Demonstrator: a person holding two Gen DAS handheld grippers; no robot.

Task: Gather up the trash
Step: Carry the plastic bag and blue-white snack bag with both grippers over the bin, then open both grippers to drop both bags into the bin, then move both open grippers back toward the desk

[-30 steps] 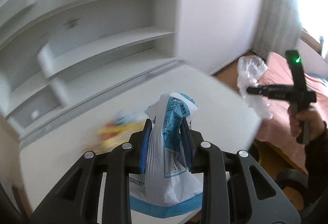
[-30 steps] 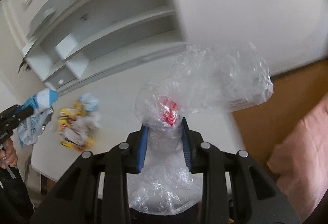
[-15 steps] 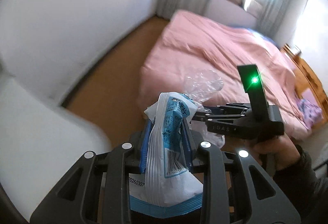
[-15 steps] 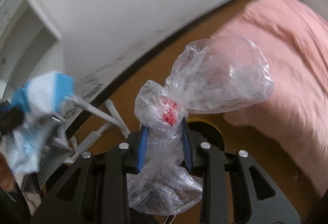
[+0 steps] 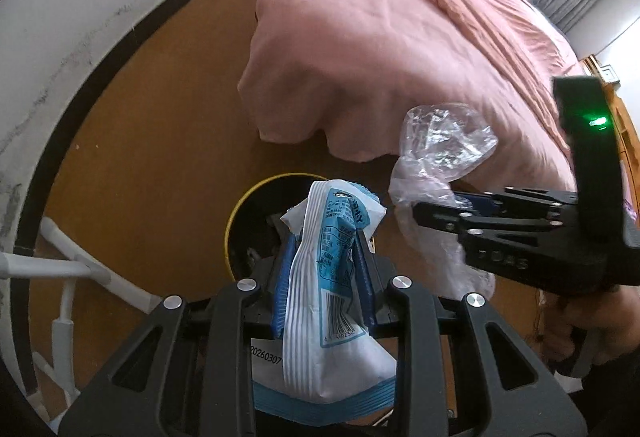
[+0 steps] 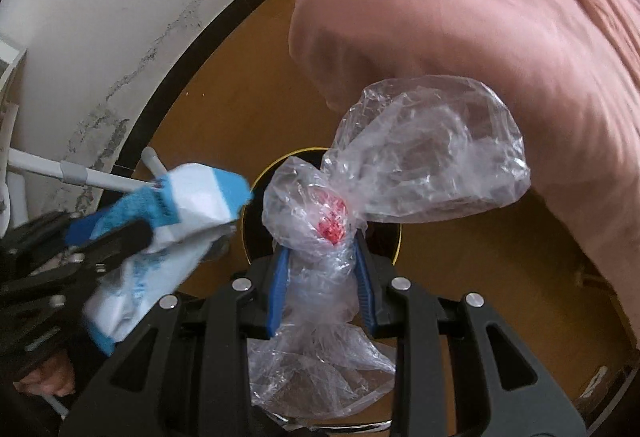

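Hovering over the bin [image 5: 234, 225] with both loads — that is the moment. Left hand-held gripper [image 5: 323, 257] clenching a blue-and-white wrapper [image 5: 334, 277] between its blue pads, the wrapper standing up out of the jaws and hanging right above the bin's yellow rim. Right hand-held gripper [image 6: 320, 269] pinching a crumpled clear bag [image 6: 424, 165] at its neck, something red showing inside, the puffed end bulging out toward the pink bed [image 6: 480, 17]. In the right wrist view, sitting just in front of the bin's dark mouth too, with the wrapper close at its left.

Judging progress: pickup and carry looking finished for these two pieces, since both are gripped and both are poised over the bin on the wooden floor [image 5: 160, 117]. Left to do — opening each pair of jaws so the pieces drop inside. Neither piece lying in the bin yet. Something dark possibly sitting at the bottom of the bin already, though too shadowed to say. Whether more trash is waiting elsewhere cannot be told from here.
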